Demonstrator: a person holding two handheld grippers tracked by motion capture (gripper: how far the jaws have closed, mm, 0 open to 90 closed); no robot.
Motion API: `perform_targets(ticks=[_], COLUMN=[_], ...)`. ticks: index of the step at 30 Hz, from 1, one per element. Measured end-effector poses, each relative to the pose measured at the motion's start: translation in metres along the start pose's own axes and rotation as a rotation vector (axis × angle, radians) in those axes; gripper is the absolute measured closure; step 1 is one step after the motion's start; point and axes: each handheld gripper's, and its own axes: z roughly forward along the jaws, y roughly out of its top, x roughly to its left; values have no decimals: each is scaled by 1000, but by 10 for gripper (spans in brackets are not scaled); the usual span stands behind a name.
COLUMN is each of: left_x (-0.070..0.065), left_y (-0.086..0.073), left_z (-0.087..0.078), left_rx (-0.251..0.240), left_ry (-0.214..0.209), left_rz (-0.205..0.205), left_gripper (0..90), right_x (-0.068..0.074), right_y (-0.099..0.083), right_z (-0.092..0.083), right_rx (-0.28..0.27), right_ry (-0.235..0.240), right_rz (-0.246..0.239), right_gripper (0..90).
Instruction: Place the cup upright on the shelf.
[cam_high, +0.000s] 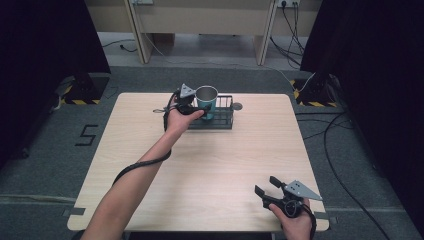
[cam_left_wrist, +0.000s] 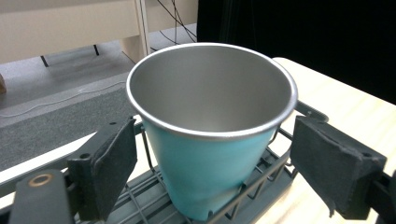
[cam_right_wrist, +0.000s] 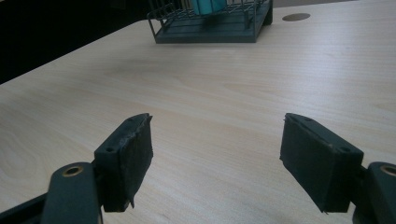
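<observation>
left gripper has its jaws wide around the teal cup sitting in the wire rack. right gripper jaws wide over bare counter.

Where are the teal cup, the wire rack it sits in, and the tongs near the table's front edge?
teal cup (cam_left_wrist: 210, 172): left gripper view, on its teal outer wall.
wire rack (cam_high: 222, 122): high view, on its front wall.
right tongs (cam_high: 267, 186): high view, midway between the open tips.
</observation>
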Motion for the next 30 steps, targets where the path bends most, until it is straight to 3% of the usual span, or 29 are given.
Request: perform_targets(ticks=[14, 30], left_x=[-1, -1], left_y=[-2, -17], left_z=[-23, -66], left_rx=[-20, -30], left_ry=[-3, -17], left_rz=[20, 45], left_gripper=[143, 143], right_x=[0, 0], right_y=[0, 0], right_z=[0, 0], right_rx=[0, -2], right_ry=[-4, -7], right_rz=[3, 7], right_gripper=[259, 259])
